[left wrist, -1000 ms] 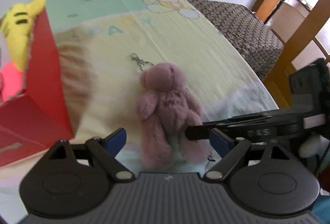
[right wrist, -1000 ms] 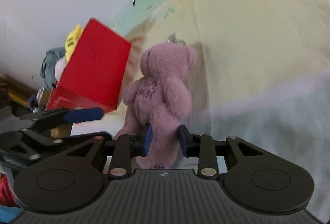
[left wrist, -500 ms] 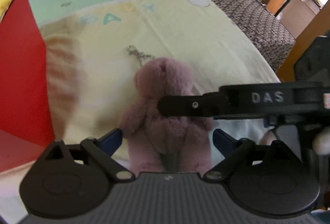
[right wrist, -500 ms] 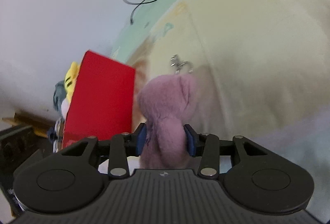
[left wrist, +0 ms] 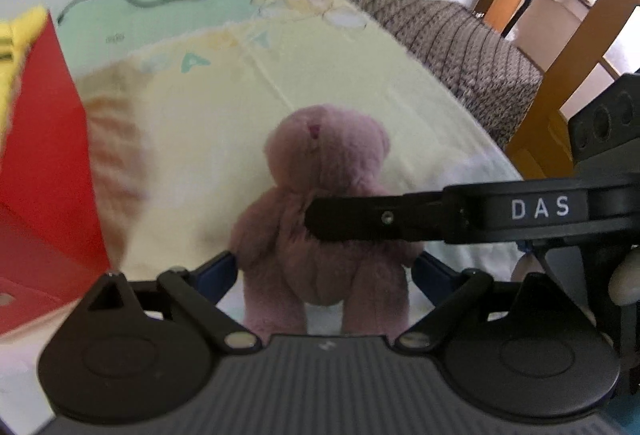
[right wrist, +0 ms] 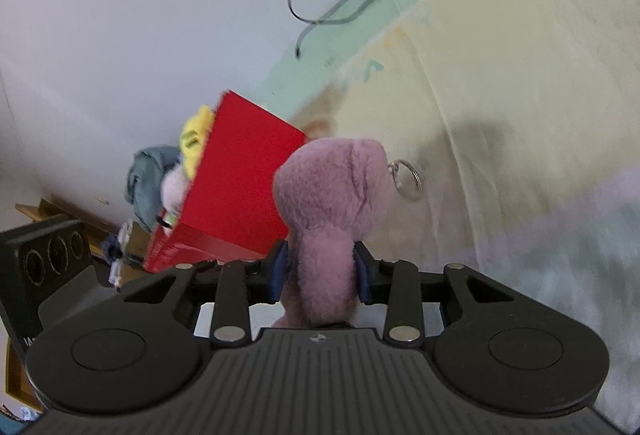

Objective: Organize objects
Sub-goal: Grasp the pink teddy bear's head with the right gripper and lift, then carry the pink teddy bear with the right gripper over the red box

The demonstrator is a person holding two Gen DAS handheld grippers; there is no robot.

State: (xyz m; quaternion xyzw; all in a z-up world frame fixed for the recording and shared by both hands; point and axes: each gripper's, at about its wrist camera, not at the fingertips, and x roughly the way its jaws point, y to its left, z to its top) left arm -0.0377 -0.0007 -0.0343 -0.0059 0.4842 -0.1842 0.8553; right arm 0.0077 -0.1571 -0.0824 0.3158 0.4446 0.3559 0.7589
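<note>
Two grippers: right gripper (right wrist: pixel 320 271), jaws just closing, pinches pink bear (right wrist: pixel 332 191); left gripper (left wrist: pixel 325 267) spread around it.
Right view only: keyring (right wrist: pixel 408 179).
Surface: yellow blanket (left wrist: pixel 208 123); red box (right wrist: pixel 240 191) beside bear.

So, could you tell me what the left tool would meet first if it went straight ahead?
Most likely the pink plush bear, between its open fingers; the right tool already grips it.

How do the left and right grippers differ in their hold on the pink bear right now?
The right gripper is clamped on the pink bear; the left gripper stands wide around its lower body. The right's jaws have just been closing. Both point at the same bear.
</note>
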